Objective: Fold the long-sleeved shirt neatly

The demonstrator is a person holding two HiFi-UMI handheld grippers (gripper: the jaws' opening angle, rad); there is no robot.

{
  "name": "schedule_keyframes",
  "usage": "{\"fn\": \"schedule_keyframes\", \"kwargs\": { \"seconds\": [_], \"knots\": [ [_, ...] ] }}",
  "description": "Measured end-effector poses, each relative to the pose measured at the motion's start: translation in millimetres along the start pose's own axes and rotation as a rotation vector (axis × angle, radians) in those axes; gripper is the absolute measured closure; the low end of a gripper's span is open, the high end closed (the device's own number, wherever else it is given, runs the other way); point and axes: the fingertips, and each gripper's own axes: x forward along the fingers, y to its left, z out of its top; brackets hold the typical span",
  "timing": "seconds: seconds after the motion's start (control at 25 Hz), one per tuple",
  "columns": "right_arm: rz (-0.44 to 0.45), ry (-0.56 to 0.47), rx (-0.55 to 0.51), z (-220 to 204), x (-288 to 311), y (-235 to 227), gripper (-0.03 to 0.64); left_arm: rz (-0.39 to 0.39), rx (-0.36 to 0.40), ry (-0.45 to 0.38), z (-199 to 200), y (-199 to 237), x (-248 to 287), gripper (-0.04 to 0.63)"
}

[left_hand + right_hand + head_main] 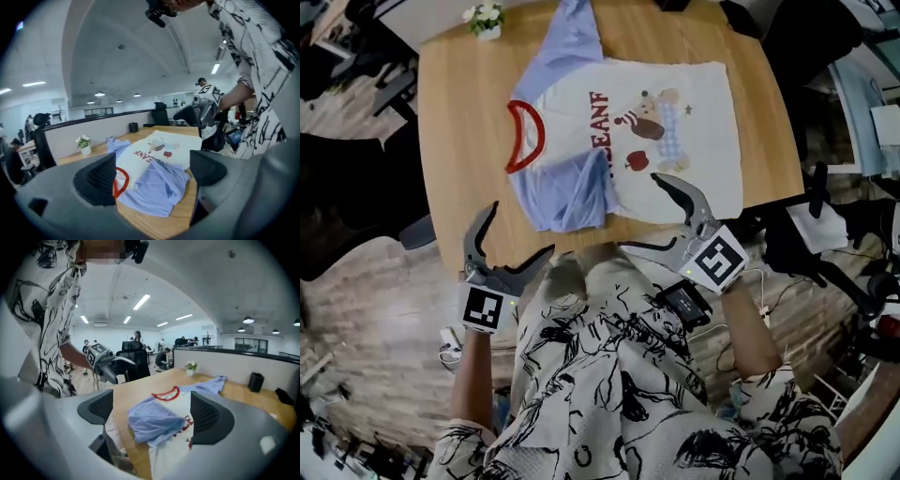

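Note:
A white long-sleeved shirt (694,141) with a red collar (523,136) and a cartoon print lies flat across the wooden table (459,141). Its near blue sleeve (567,192) is folded onto the body; the far sleeve (574,33) lies spread toward the back edge. My left gripper (522,228) hangs open just off the table's near edge, left of the folded sleeve. My right gripper (639,212) is open over the shirt's near edge, beside the sleeve. Both gripper views look at the shirt (157,161) (161,420) from a short way off, with nothing between the jaws.
A small white flower pot (485,19) stands at the table's far left corner. Office chairs (356,197) and cluttered desks surround the table. A black device (684,302) hangs at the person's waist, close under the right gripper.

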Motion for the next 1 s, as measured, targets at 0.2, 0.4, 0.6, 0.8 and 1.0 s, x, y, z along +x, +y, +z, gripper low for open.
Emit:
{"fn": "schedule_keyframes", "kwargs": {
  "seconds": [0.2,0.4,0.6,0.8,1.0],
  "knots": [
    [0.104,0.056,0.103,-63.8,58.9,35.2,0.110,-0.191,0.054,0.139,-69.4,-33.8,26.2,0.141],
    [0.089,0.217,0.014,-127.0,90.8,46.0,0.189,-0.376,0.214,0.297,-132.9,-68.3,52.6,0.221],
    [0.092,0.300,-0.005,-160.3,105.1,53.1,0.225,-0.463,0.306,0.403,-171.5,-85.8,70.3,0.313],
    [0.080,0.296,-0.018,-160.9,108.1,57.9,0.227,-0.449,0.291,0.433,-174.3,-82.9,76.5,0.555],
    [0.052,0.284,-0.037,-154.4,110.4,57.0,0.244,-0.496,-0.039,0.440,-140.9,-81.0,75.9,0.561]
  ]
}}
